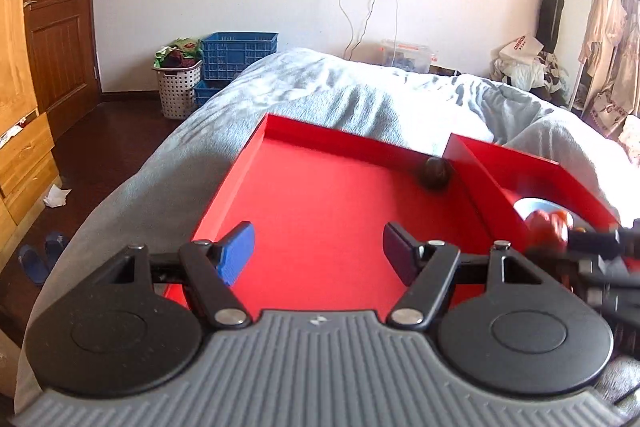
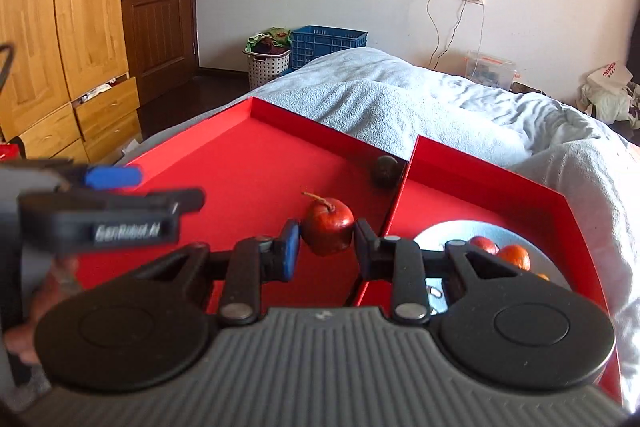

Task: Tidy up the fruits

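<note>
On the left, the left hand-held gripper (image 1: 318,253) is held wide open and empty over the bare floor of the left red tray (image 1: 320,219), which lies on the grey-covered bed (image 1: 360,87). A dark round fruit (image 1: 435,174), too dim to be identified, sits alone in that tray's far right corner, well ahead of this gripper and to its right.

Further right, the right hand-held gripper (image 2: 327,243) is closed on a red apple (image 2: 328,227), its pads touching the fruit's two sides; the stem is tilted up and to the left. The apple is held above the left tray, just beside the wall shared with the right red tray (image 2: 500,195).

The coming move is judged to turn on this: the tray floor lies directly below the apple, so a short lowering would suffice. The right gripper is the nearer one.

In the right tray, a pale plate (image 2: 452,231) with small orange and red fruits (image 2: 516,255) is partly hidden behind the gripper's linkage; their count cannot be told.
</note>
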Demonstrator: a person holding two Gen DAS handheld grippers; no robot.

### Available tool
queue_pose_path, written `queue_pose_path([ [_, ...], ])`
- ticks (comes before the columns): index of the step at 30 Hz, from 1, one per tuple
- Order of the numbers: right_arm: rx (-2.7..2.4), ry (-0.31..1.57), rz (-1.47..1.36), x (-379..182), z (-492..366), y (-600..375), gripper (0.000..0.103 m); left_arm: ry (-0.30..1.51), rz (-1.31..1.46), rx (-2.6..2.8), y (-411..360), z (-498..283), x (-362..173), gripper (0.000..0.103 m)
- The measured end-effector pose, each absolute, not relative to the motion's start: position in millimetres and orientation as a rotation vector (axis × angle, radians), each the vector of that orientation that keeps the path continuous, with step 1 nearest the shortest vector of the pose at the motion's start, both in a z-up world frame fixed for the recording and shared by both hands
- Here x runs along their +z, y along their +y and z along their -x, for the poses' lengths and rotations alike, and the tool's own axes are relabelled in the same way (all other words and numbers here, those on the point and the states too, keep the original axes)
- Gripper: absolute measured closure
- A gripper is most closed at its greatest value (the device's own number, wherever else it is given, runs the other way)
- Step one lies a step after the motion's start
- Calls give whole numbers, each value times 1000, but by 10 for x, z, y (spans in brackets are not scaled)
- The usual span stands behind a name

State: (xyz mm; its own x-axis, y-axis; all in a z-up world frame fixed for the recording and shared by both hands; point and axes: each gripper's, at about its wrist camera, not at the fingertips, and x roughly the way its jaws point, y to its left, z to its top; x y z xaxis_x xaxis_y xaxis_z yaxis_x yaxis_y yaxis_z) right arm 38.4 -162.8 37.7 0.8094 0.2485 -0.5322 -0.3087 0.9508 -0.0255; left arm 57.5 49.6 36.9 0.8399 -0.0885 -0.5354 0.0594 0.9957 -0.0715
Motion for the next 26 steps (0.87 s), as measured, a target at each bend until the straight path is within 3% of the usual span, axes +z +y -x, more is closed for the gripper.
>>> queue_pose_path([
  [6,335,534,50,291,-293,-1716,71,581,21,-257,20,-1283,736,28],
  [16,387,500,-12,237,-230,-1839,71,711,-351,-588,-581,-2272,117,34],
  [26,392,520,-42,180,-257,-1859,70,690,-557,-785,-728,-2547,-175,35],
])
